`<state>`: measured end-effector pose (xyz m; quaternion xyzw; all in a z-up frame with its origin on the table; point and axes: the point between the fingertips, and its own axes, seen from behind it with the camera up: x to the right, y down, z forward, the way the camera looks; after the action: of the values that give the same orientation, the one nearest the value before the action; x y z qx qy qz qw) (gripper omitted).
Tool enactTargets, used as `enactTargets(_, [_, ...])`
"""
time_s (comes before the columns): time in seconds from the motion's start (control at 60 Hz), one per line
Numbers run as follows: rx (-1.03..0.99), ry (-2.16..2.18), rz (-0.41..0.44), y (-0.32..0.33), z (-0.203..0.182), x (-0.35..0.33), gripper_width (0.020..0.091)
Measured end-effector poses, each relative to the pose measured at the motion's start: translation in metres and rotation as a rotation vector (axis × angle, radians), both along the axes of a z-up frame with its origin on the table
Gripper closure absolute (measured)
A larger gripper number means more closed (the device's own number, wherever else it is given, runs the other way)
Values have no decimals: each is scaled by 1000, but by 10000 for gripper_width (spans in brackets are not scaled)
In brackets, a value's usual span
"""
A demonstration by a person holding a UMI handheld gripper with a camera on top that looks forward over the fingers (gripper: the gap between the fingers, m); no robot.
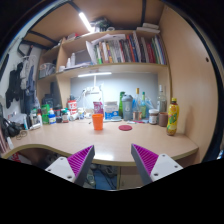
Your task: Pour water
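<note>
I see my gripper (113,160) wide open, holding nothing. The orange cup (97,121) stands on the desk (110,142) well beyond the fingers, bottles (128,106) behind it.

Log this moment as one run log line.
gripper: open, holding nothing | orange cup: on desk, beyond fingers | bottle: upright, far right | pouring: not started

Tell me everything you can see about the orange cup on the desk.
The orange cup is a small, plain tumbler, plastic by its look, standing upright on the light wooden desk. It stands alone, with bottles and jars behind it toward the wall and a small red round thing lying to its side. Its contents cannot be seen. The gripper is open, well short of it, touching nothing.
</note>
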<state>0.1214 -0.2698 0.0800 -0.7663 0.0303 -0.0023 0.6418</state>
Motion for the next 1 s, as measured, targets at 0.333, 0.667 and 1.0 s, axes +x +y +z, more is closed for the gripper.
enactTargets(0.333, [-12, -29, 32, 34, -8, 2, 296])
enactTargets(0.667, [92, -99, -192, 87, 46, 193, 309])
enactTargets(1.0, [58, -145, -348, 161, 29, 336, 312])
